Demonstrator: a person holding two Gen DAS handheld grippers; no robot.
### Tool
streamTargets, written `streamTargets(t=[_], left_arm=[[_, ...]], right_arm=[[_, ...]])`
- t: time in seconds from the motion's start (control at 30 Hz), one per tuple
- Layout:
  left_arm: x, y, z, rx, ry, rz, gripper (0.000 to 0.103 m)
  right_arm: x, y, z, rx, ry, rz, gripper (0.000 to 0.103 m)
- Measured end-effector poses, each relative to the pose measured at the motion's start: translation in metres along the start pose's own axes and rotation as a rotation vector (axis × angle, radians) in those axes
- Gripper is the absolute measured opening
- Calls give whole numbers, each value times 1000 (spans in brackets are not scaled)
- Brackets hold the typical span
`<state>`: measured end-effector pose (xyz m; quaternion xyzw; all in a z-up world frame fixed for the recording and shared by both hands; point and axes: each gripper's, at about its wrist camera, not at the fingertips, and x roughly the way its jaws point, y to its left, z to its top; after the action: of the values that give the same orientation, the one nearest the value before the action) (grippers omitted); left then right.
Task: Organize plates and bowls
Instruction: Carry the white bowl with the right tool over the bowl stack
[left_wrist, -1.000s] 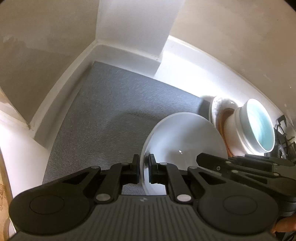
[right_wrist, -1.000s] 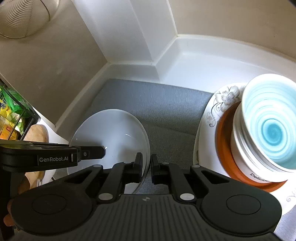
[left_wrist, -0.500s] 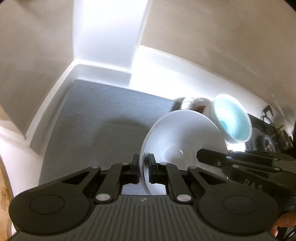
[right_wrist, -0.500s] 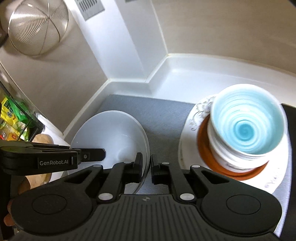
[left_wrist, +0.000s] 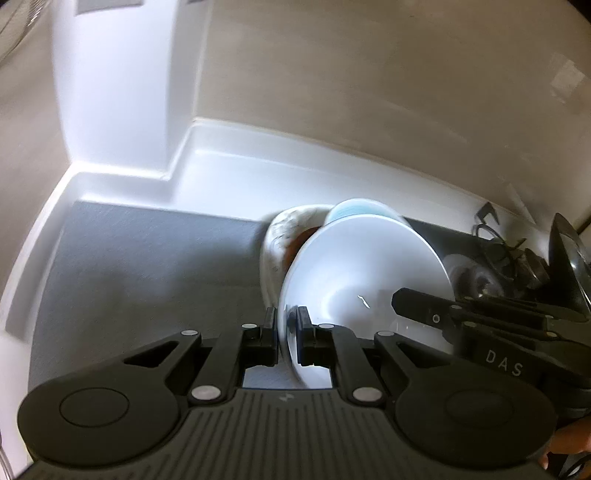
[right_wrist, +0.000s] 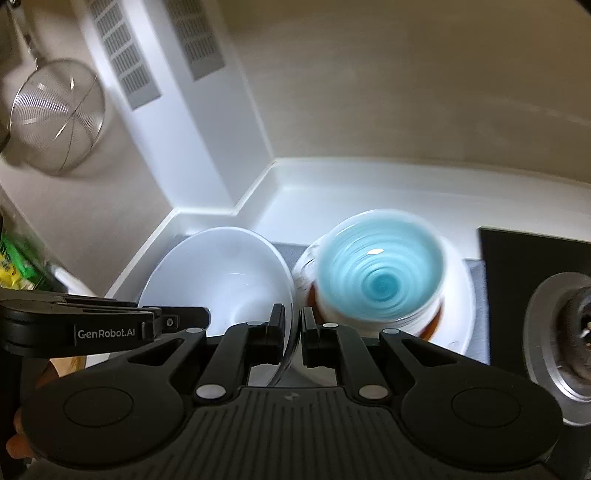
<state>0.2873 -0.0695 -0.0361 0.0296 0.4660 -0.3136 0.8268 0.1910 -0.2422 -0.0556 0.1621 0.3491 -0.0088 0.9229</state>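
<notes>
A plain white bowl (left_wrist: 362, 280) hangs in the air, held by opposite sides of its rim. My left gripper (left_wrist: 288, 332) is shut on the near rim in the left wrist view. My right gripper (right_wrist: 293, 332) is shut on the bowl (right_wrist: 221, 280) at its right edge. Just to the right of it stands a stack: a floral plate (right_wrist: 461, 295), an orange-brown plate (right_wrist: 430, 328) and white bowls topped by one with a blue spiral inside (right_wrist: 380, 273). In the left wrist view the white bowl hides most of that stack (left_wrist: 284, 229).
A grey mat (left_wrist: 147, 266) covers the white counter in the wall corner. A black stove top (right_wrist: 535, 266) with a metal burner (right_wrist: 561, 325) lies right of the stack. A wire strainer (right_wrist: 55, 114) hangs on the left wall beside a vented white column (right_wrist: 166, 110).
Both grippers have lifted the white bowl and carried it right, toward the stack. It now hangs close beside the blue-lined bowl, higher above the mat.
</notes>
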Motion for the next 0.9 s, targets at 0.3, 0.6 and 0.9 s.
streamTargets(t=[0.3,0.6,0.9], left_arm=[[20,-33,26,21,-8,-20,10],[43,-45,51,35,10,-31,10],[70,-50,69,33,35,-37,10]], right_arm=[[-11,-33,17,34,-58,-40,10],[-2,-58,33,50,-67,-82,10],[14,-71,43,59,-68,-132,10]])
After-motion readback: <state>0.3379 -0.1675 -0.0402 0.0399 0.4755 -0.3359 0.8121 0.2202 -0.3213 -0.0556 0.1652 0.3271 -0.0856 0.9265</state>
